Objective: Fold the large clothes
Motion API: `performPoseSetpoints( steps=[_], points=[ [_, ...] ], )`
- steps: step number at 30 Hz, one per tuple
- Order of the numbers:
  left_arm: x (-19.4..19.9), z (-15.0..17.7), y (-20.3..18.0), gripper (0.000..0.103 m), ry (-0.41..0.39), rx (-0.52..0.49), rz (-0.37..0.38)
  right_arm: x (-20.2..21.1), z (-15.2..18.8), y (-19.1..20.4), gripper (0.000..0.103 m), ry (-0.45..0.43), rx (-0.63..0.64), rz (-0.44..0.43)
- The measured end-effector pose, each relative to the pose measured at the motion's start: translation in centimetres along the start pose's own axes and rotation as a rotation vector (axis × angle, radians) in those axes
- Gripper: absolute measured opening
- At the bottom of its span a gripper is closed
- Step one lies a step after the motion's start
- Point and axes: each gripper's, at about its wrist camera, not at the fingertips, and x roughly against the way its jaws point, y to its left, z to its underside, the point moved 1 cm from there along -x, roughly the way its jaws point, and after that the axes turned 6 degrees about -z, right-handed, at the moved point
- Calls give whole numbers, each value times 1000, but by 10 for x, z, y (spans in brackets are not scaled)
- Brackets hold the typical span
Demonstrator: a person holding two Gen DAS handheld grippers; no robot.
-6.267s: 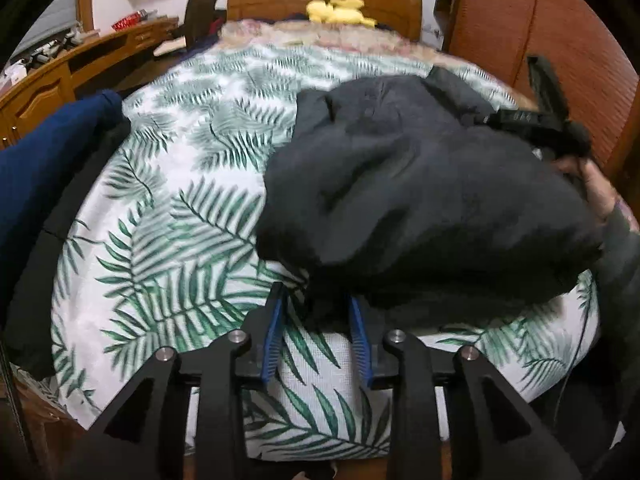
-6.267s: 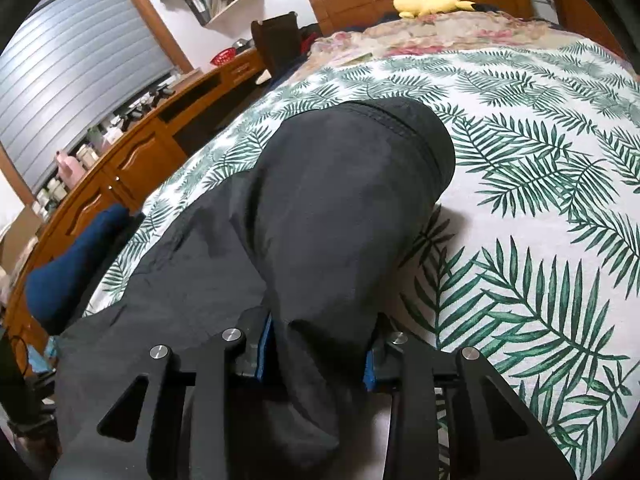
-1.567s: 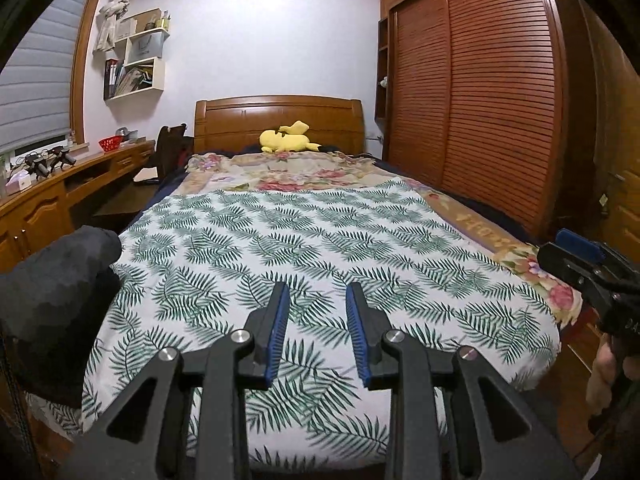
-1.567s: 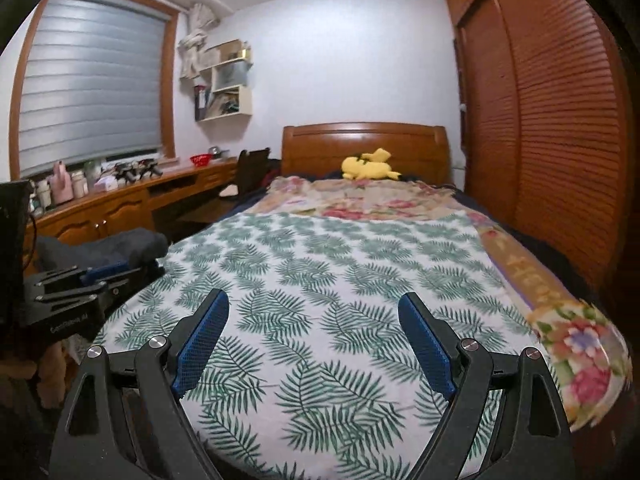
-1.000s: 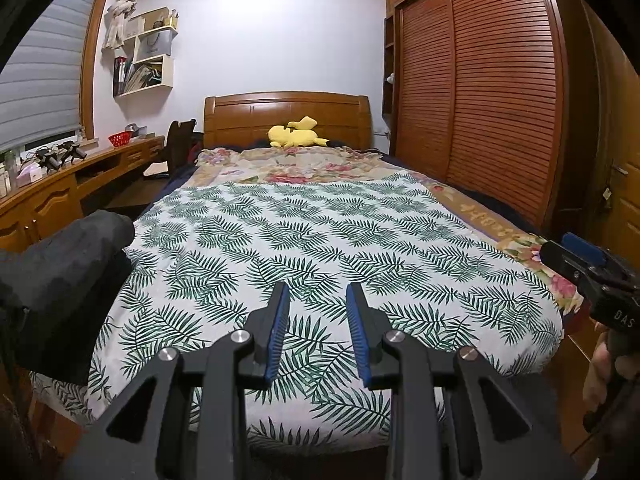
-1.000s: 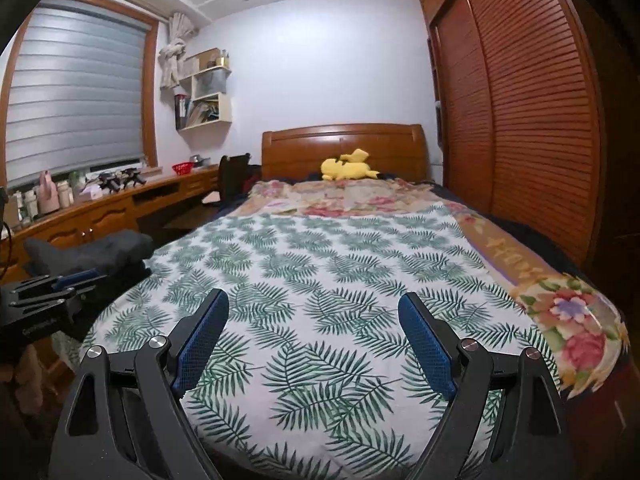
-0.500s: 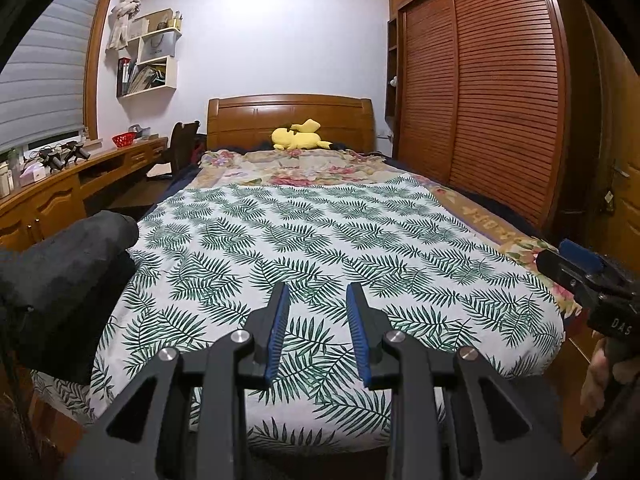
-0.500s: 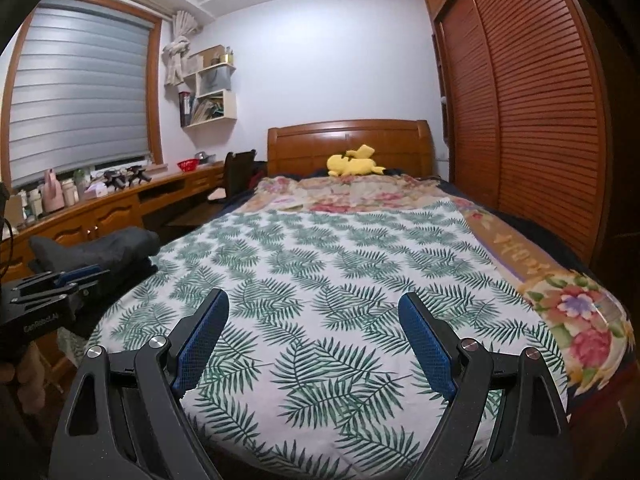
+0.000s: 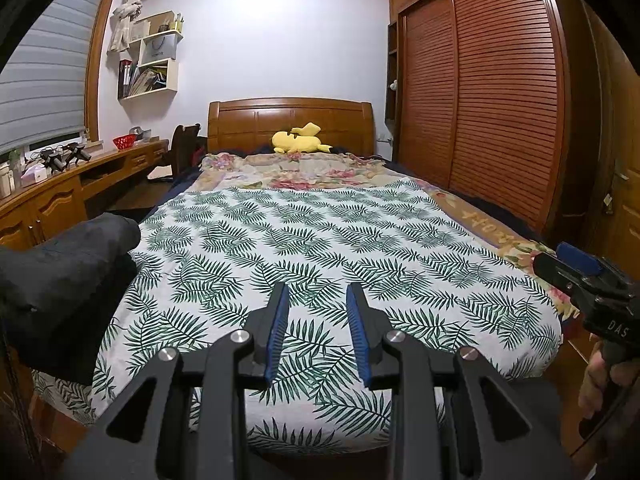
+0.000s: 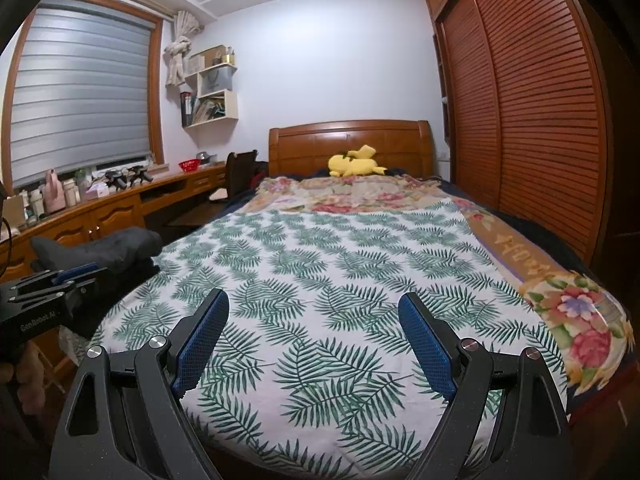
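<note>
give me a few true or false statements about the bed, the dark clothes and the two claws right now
1. The dark folded clothes lie in the middle of the leaf-print bedspread. False: they sit off its left edge, beside the bed.
2. The right claw is wide open and holds nothing. True.
3. The left claw grips a sleeve. False: only a narrow gap shows between its fingers, with nothing in it.
4. A yellow plush toy lies by the headboard. True.
5. The wardrobe doors stand open. False: the slatted doors are shut.
</note>
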Motion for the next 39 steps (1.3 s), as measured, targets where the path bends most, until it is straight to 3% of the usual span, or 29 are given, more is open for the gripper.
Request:
performPoseSetpoints(
  steps=[39],
  points=[
    [12,-5,0,29,-28,1,-6,3,-4,0,88,4,-4,-1]
  ],
)
